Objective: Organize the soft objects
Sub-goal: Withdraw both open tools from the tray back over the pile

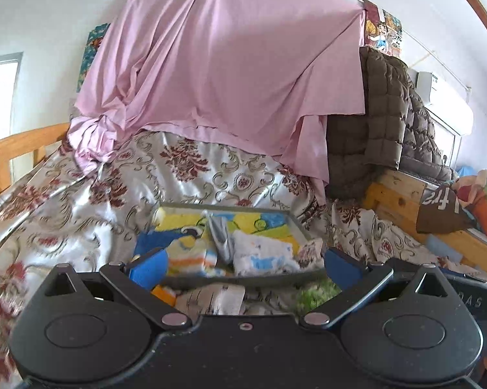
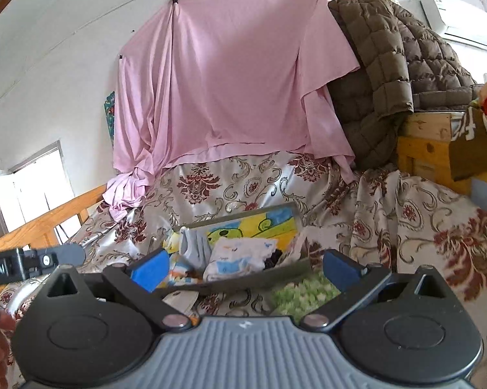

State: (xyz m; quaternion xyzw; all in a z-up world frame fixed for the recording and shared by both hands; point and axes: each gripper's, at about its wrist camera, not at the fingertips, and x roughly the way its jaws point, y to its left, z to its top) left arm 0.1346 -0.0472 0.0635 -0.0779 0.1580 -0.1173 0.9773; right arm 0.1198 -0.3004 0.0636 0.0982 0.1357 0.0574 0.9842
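Both grippers, left gripper (image 1: 237, 261) and right gripper (image 2: 243, 264), hang released and empty over a bed (image 1: 81, 201), the grey tray (image 1: 243, 280) of folded soft cloths (image 1: 262, 254) at 12 o'clock. A placing step looks finished; next, likely, the green item (image 2: 303, 295) at 5 o'clock.
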